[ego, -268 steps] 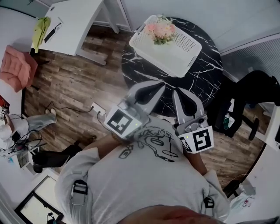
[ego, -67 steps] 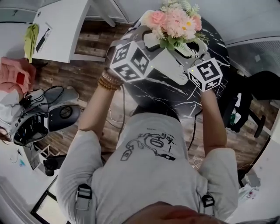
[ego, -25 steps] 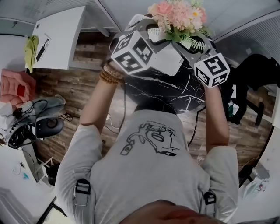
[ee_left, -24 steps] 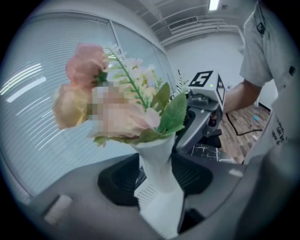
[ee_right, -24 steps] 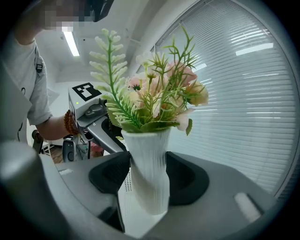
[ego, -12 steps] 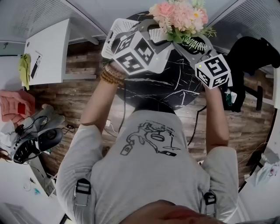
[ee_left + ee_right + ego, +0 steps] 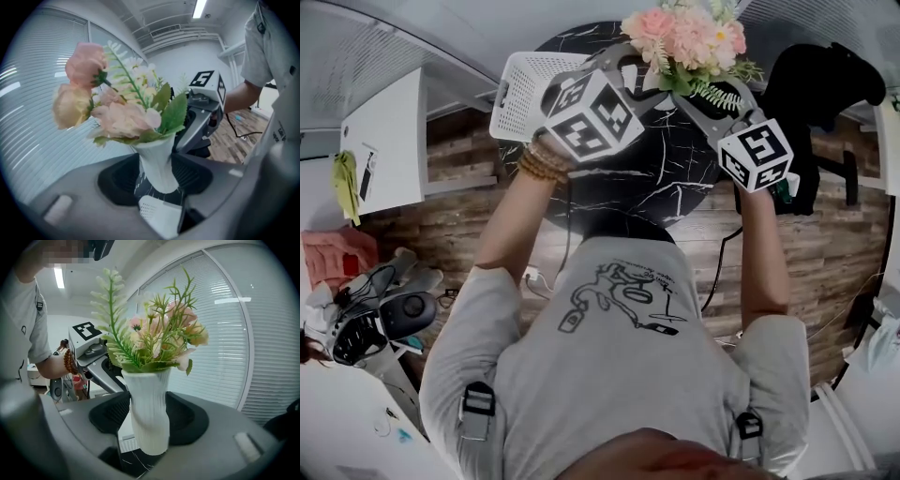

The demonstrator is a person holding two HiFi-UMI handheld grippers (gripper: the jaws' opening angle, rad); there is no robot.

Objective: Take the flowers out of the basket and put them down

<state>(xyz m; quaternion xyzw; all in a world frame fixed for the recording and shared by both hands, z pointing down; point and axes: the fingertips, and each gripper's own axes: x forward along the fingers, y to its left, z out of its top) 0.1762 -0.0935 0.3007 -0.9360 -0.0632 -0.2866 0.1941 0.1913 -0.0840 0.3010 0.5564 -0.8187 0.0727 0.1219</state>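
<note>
basket (image 7: 520, 94) at left, open marble tabletop (image 7: 675, 178) beside it

Lifted flowers (image 7: 689, 37) out of basket (image 7: 520, 89), clamped between left tongs (image 7: 157, 180) and right tongs (image 7: 150, 427); carried rightward over counter (image 7: 675, 178).

Bright indoor light, fisheye views
Ceiling lamp (image 7: 199, 8) glares upper right; flowers (image 7: 124, 119) slightly blurred; corners black, edges curved.
</note>
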